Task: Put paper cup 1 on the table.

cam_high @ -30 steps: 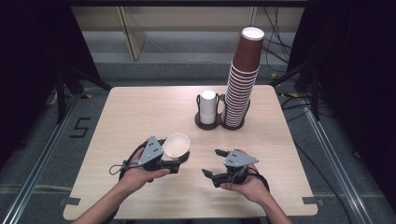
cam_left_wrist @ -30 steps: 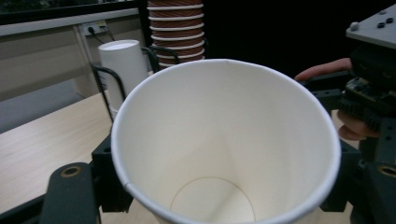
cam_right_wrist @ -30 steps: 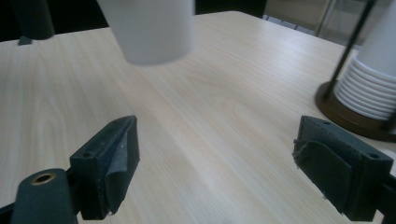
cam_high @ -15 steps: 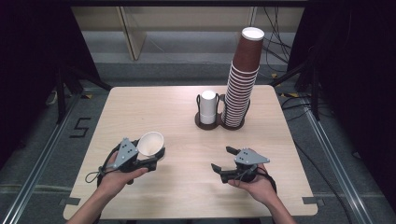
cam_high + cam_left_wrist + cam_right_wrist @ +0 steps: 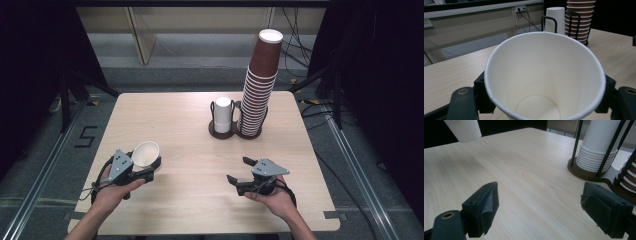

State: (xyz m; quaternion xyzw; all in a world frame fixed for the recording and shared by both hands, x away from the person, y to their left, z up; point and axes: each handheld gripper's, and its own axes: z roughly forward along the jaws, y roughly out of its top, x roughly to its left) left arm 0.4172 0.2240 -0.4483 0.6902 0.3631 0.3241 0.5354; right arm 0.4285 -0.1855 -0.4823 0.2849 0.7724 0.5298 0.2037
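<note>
One white cup (image 5: 145, 153) is out of the rack (image 5: 235, 133) already, pinched in the left gripper (image 5: 150, 172) over the table's (image 5: 190, 150) near-left corner. It's not set down yet, and the right gripper (image 5: 239, 171) sits empty, jaws spread.

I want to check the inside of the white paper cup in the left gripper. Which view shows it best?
The left gripper view: the white paper cup faces the camera, open mouth and bottom visible, between the jaws. The high view shows it small; the right gripper view catches part of its outer wall.
</note>
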